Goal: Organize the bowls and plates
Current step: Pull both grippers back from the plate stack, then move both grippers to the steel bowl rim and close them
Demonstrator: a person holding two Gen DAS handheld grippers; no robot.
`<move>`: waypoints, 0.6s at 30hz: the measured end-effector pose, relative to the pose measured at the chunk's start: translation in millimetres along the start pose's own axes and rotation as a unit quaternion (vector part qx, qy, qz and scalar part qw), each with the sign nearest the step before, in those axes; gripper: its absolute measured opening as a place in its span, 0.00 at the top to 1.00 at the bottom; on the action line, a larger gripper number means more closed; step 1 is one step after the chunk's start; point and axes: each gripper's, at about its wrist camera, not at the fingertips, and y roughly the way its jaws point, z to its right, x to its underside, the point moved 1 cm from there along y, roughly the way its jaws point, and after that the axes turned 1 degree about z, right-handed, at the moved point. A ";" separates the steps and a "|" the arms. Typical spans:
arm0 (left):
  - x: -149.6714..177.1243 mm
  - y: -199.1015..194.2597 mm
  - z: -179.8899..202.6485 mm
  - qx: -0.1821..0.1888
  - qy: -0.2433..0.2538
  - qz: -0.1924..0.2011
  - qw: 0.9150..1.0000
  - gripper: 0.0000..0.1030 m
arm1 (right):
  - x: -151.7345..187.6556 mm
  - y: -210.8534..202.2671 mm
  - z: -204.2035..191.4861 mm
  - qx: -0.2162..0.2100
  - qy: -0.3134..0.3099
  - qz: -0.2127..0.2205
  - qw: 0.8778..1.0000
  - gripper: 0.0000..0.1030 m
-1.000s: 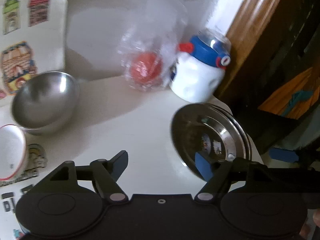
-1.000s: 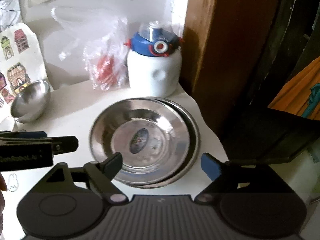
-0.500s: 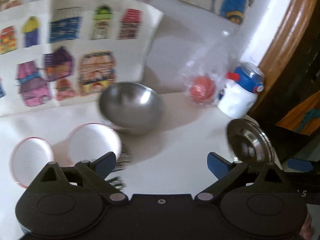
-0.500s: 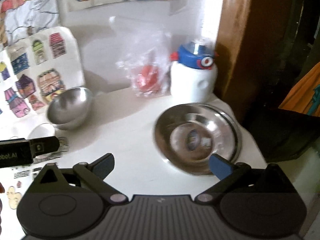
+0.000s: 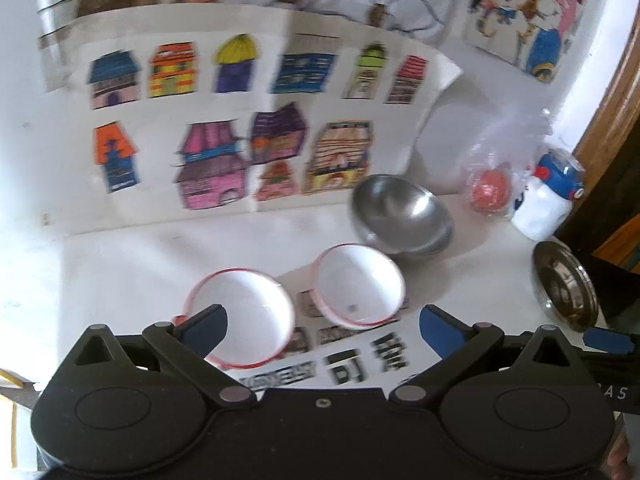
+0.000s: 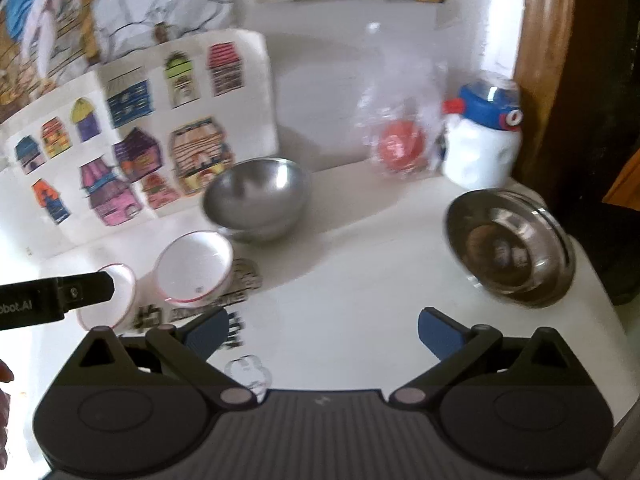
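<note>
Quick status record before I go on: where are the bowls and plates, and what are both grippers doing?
steel plates: stacked, table's right end, by the white bottle
steel bowl: upright, alone, in front of the house drawings
white bowls: two, red-rimmed, side by side, unstacked; left one, right one
left gripper: open, empty, above the white bowls
right gripper: open, empty, over bare table
</note>
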 end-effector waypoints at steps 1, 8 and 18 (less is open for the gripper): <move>1.3 -1.9 -7.4 -0.002 -0.002 -0.001 1.000 0.01 | 1.8 -0.4 -6.8 -0.002 -0.001 0.000 1.000 0.00; 11.5 -10.7 -51.9 -0.015 -0.006 -0.010 1.000 0.01 | 12.9 1.3 -48.6 -0.014 -0.007 -0.002 1.000 0.00; 10.0 -10.3 -81.5 -0.026 -0.002 -0.012 1.000 0.01 | 8.4 14.3 -76.2 -0.023 -0.014 -0.003 1.000 0.00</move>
